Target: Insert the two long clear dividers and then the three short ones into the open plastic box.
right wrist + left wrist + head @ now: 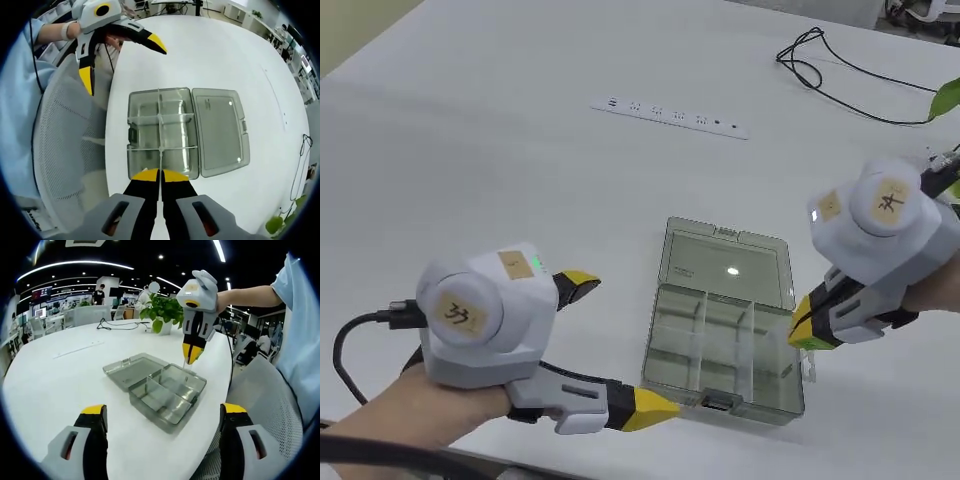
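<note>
On a white table (470,120) in a big office. Grips a thin clear divider (159,157) tight in the right gripper (160,175), just above the open plastic box (760,404). Holds the left gripper (620,345) spread wide and empty, box just beside its tips

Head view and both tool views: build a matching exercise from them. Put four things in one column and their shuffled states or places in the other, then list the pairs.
Things:
1. left tool
2. right tool
3. box lid
4. power strip

States or places:
A. lying flat, swung open
B. shut on a clear divider
C. far side of the table
D. jaws wide apart, holding nothing

Pairs: 1-D, 2-B, 3-A, 4-C
</note>
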Motion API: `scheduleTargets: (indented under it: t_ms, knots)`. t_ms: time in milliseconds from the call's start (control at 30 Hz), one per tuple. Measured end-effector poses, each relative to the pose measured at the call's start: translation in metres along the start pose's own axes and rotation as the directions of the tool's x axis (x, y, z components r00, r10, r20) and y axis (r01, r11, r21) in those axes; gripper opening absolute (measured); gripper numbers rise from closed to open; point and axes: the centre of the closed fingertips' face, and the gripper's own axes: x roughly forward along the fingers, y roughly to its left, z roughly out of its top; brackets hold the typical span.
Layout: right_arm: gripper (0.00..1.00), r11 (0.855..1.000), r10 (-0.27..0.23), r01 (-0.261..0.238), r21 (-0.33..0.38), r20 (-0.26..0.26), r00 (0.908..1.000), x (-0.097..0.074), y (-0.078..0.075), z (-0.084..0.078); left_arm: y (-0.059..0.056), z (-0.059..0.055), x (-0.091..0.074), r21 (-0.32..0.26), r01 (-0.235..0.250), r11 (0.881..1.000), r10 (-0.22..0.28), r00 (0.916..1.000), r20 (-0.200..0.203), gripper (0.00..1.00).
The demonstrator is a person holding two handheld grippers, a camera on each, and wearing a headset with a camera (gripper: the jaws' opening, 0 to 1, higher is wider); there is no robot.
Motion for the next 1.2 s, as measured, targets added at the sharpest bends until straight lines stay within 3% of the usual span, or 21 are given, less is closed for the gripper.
scheduleTargets:
  t_ms: [633,1200]
  knots:
    - [0.02,0.996,0.001,-0.007,-0.092,-0.061,0.9981,0.019,-0.001,0.000,-0.002,-0.006,-0.002,-0.017,0.007,1.000,-0.007,1.0000,-0.001,0.91]
    - [0.02,0.996,-0.015,0.008,-0.090,-0.077,0.9969,0.039,-0.004,-0.007,-0.004,-0.008,-0.003,-0.029,0.007,1.000,-0.007,1.0000,0.001,0.89]
